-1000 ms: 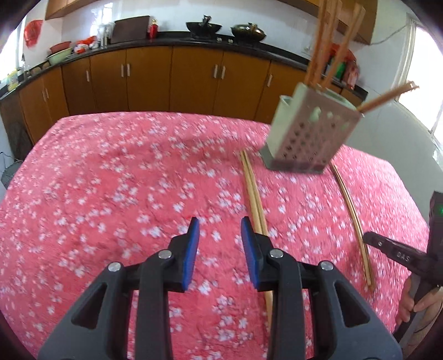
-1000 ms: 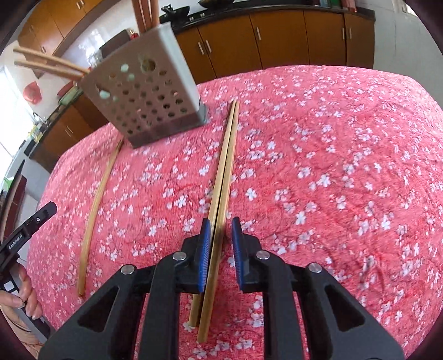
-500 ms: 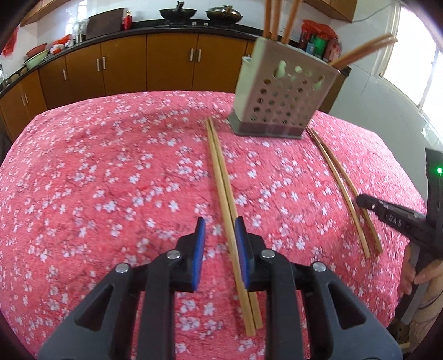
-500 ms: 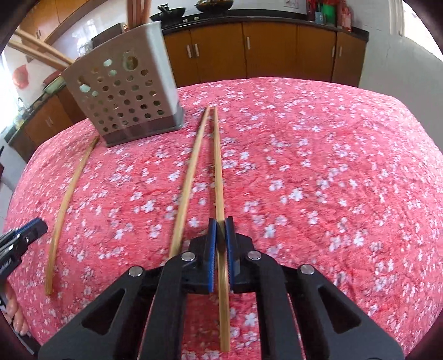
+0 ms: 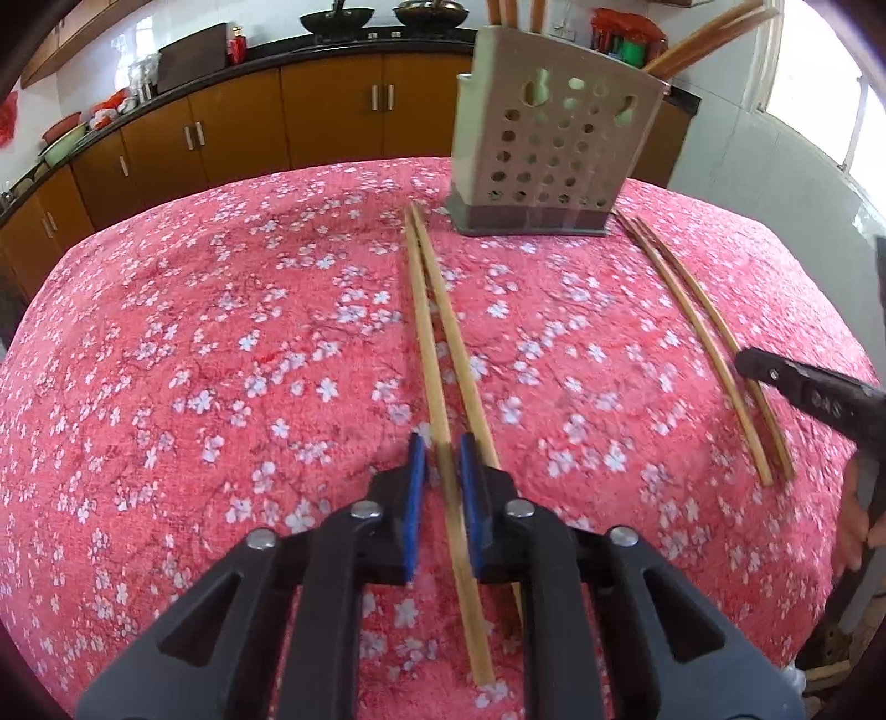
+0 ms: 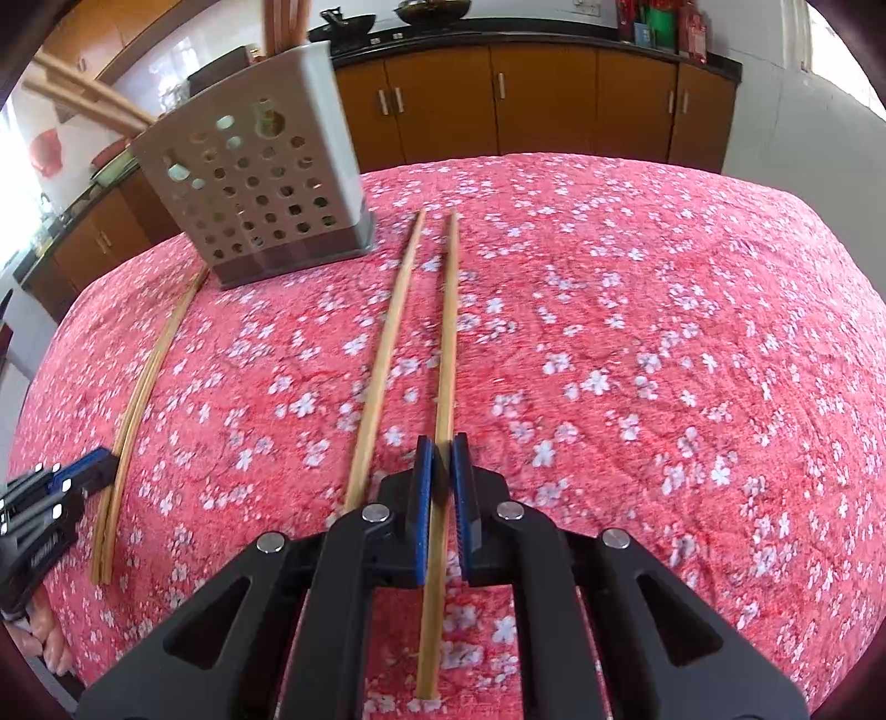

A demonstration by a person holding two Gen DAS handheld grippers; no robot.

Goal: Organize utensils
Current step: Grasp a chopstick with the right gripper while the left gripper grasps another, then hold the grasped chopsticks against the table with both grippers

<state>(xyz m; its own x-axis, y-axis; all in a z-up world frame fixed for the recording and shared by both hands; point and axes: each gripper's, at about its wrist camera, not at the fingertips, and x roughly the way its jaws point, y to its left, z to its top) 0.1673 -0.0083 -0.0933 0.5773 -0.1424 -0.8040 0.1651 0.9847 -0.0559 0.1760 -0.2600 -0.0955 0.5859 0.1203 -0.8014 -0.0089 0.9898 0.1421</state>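
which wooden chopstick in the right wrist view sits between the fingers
The right-hand wooden chopstick of the middle pair: the fingers of the right gripper pinch it; its neighbour lies outside.

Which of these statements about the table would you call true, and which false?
1. The left gripper pinches a chopstick. True.
2. The right gripper holds nothing. False: it pinches a second chopstick.
3. The perforated holder is empty. False: wooden sticks poke out of its top.
4. The holder stands upright on the flowered cloth. True.
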